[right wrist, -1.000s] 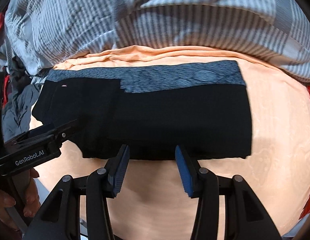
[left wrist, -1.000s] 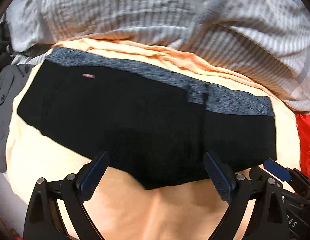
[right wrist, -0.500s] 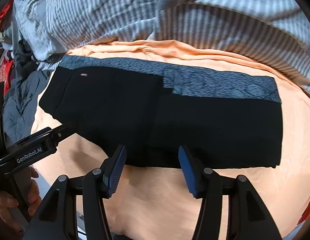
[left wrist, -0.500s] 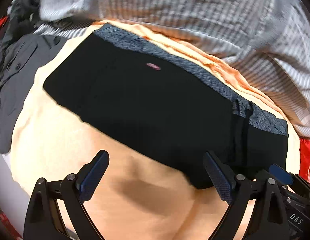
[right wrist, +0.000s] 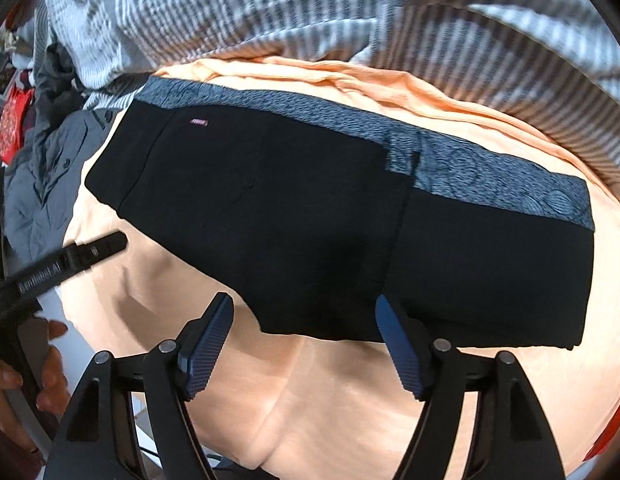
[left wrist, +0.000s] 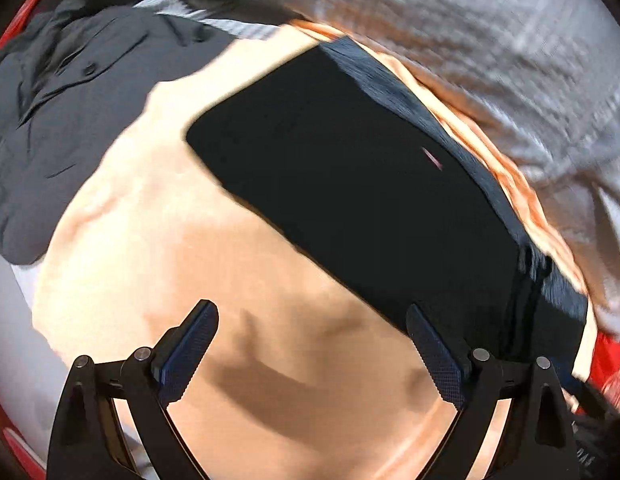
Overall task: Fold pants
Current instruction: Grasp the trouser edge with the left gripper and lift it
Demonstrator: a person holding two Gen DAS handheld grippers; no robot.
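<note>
The black pants, folded into a long band with a grey patterned strip along the far side, lie flat on the peach sheet of the bed, toward its far edge where the striped duvet is heaped. The right gripper hangs over the band's near edge, its jaws opening with nothing pressed between them; the left gripper has its jaws released and spread over bare sheet, the pants' near edge just at its right-hand pad. The risk, as I judge it, is a shallow pinch: catching only the top layer would peel the stack apart, or snag the soft sheet along with it. A grey shirt lies at the left corner and could be dragged in if the end fold swings wide.
</note>
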